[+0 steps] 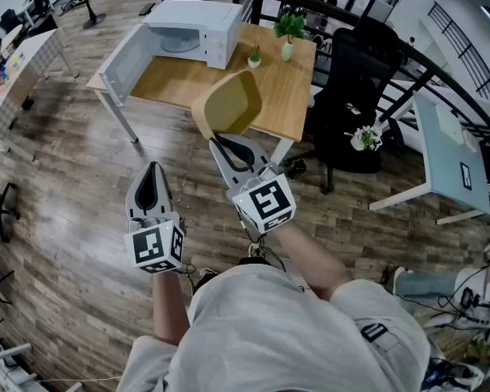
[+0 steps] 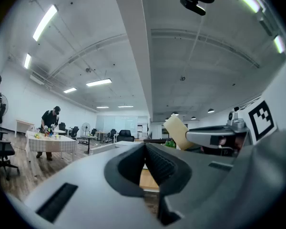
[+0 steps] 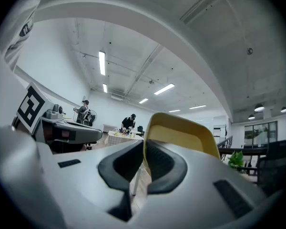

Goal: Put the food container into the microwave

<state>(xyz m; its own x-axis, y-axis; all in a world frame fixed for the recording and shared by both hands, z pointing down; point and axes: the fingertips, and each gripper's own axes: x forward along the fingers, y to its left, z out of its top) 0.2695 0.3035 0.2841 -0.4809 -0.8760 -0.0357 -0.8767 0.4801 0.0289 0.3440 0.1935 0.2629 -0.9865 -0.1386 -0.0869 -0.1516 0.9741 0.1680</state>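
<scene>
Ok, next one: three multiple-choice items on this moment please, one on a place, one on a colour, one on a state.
1. Where is the food container? A on the floor B in the right claw C on a chair
2. Its colour? A yellow B blue C red
3. The microwave door is: A shut B open C missing
Answers: 1 B, the claw is pinched on its rim; 2 A, yellow in the head view and the right gripper view; 3 B, the door stands swung wide.

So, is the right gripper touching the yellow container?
Touching: the right gripper view shows the right gripper with its jaws pinched on the yellow container at its edge.
</scene>
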